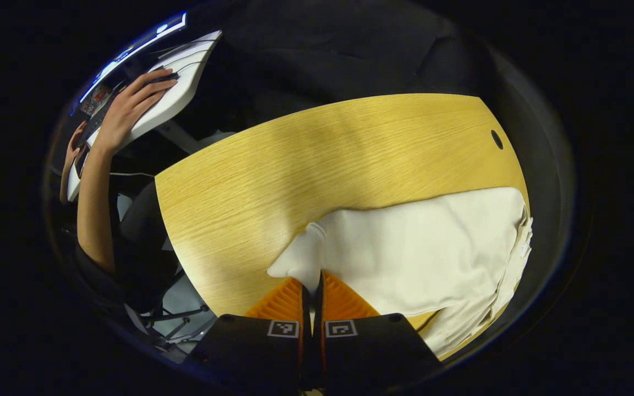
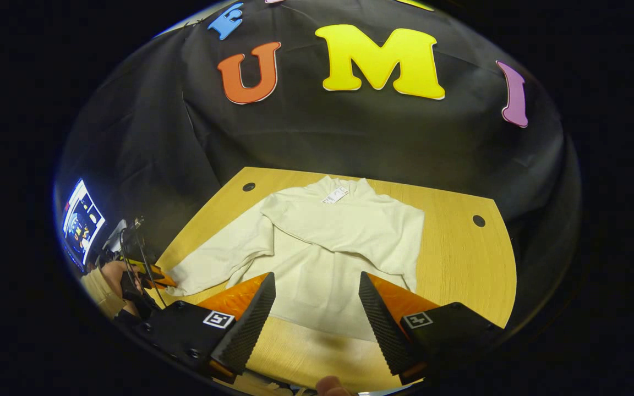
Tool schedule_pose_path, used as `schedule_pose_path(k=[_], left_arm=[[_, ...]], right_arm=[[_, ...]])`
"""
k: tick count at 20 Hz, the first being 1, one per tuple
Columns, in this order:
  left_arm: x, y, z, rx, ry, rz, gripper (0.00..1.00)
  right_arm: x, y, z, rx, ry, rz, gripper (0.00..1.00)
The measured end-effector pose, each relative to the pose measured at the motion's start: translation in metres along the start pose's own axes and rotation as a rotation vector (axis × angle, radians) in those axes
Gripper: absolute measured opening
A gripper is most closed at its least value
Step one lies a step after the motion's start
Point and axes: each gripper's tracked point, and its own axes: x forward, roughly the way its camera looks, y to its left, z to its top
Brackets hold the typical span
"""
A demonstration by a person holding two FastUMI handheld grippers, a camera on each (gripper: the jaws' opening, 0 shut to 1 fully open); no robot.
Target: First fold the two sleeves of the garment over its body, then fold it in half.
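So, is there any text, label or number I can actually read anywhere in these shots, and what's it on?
None can be read.
White tag at the neck of the cream knitted sweater: print too small.
Square black-and-white markers on the left hand-held gripper: patterns, no words.
Monitor beside the wooden table: blurred.

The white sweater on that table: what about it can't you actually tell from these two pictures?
- Sweater lower hem, right gripper view: crossed by the right gripper fingers.
- Neck tag, right gripper view: too small to tell.
- Sleeve cuff, left gripper view: its end runs between the shut left gripper fingers.
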Motion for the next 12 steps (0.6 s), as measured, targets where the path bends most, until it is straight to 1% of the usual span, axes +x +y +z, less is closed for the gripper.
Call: schedule_pose_path(k=[2,6,10,12], left_arm=[[-0.008,-0.004,0.006,0.03,-0.027,0.005,0.03],[-0.035,-0.028,0.022,0.083,-0.085,-0.009,0.03],[-0.071,-0.086,0.041,0.163,-0.147,-0.084,0.03],[-0.088,-0.118,0.047,0.219,-0.179,-0.115,0.03]], right_arm=[[0.0,-0.003,-0.001,0.01,0.002,0.001,0.95],[-0.001,-0.015,-0.001,0.032,0.002,-0.004,0.95],[0.0,-0.032,0.003,0.06,-0.007,-0.013,0.95],[0.0,-0.043,0.006,0.076,-0.013,-0.021,0.95]])
